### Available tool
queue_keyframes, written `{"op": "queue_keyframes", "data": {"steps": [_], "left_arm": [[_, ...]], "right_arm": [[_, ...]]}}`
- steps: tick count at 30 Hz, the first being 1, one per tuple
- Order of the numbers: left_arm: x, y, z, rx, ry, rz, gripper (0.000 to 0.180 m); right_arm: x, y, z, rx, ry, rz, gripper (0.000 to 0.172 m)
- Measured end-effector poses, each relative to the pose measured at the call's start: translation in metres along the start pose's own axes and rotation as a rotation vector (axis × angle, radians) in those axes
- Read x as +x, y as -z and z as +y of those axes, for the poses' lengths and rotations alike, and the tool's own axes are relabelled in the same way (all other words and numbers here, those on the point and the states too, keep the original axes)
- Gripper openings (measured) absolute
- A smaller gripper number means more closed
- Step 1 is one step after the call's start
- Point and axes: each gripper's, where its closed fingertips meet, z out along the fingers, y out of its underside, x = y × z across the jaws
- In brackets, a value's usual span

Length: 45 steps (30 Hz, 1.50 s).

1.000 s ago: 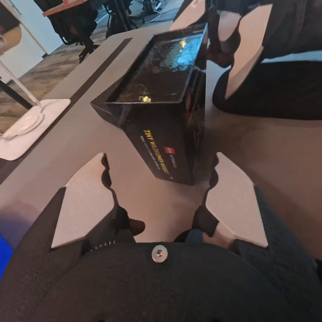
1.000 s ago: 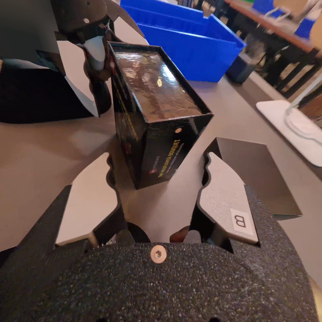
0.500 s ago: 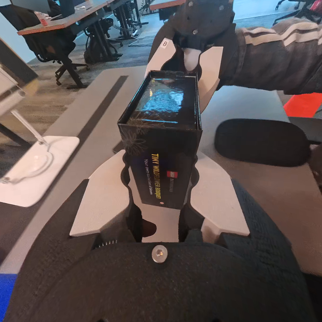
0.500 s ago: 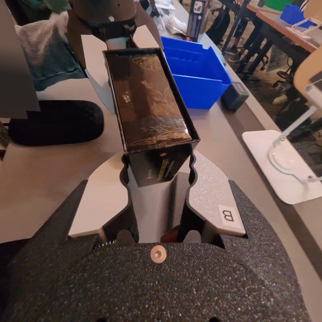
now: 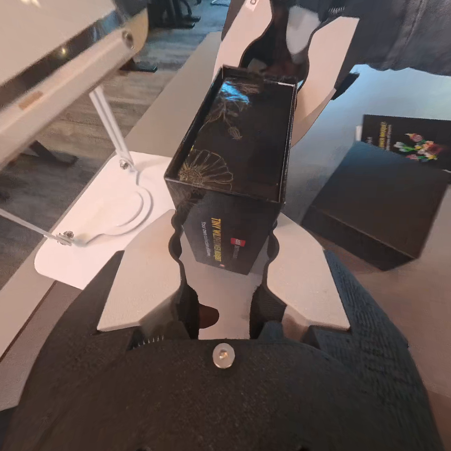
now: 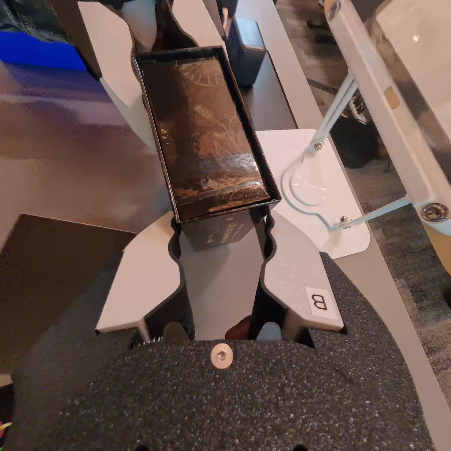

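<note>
Box (image 5: 234, 156) now aloft, table edge (image 5: 156, 102) nearby

Grey table (image 5: 402, 329), carpeted floor (image 6: 402, 244)

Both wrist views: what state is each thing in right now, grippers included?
Left gripper: shut on one end of the black box, pads pressing its sides.
Right gripper: shut on the opposite end.
Black box: lidless, gripped at both ends, tilted.
Black lid: off, lying on the table.
Booklet: closed, flat.
</note>
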Motion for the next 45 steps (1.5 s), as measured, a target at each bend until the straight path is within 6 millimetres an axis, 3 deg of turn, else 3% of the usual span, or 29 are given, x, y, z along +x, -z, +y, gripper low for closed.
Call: {"op": "queue_keyframes", "data": {"steps": [4, 13, 34, 35, 39, 42, 45], "left_arm": [[-0.023, -0.011, 0.018, -0.021, 0.057, 0.022, 0.069], [-0.050, -0.019, 0.020, -0.052, 0.059, 0.048, 0.068], [-0.059, -0.025, 0.025, -0.033, 0.045, 0.005, 0.067], [-0.062, -0.025, 0.026, -0.039, 0.057, -0.012, 0.072], [-0.066, -0.016, 0.015, -0.014, 0.115, -0.075, 0.117], [-0.066, 0.010, -0.010, 0.071, 0.093, -0.183, 0.131], [-0.068, 0.047, -0.026, 0.071, 0.093, -0.389, 0.144]], "right_arm": [[0.019, -0.019, 0.005, -0.042, -0.021, 0.000, 0.067], [0.041, -0.032, 0.011, -0.094, -0.090, 0.010, 0.068], [0.051, -0.036, 0.014, -0.054, -0.084, 0.010, 0.068], [0.051, -0.036, 0.014, -0.054, -0.086, 0.015, 0.069], [0.051, -0.030, 0.004, -0.004, -0.145, 0.043, 0.105], [0.044, -0.008, -0.012, 0.074, -0.176, 0.079, 0.118], [0.017, 0.020, -0.018, 0.082, -0.144, 0.128, 0.129]]}}
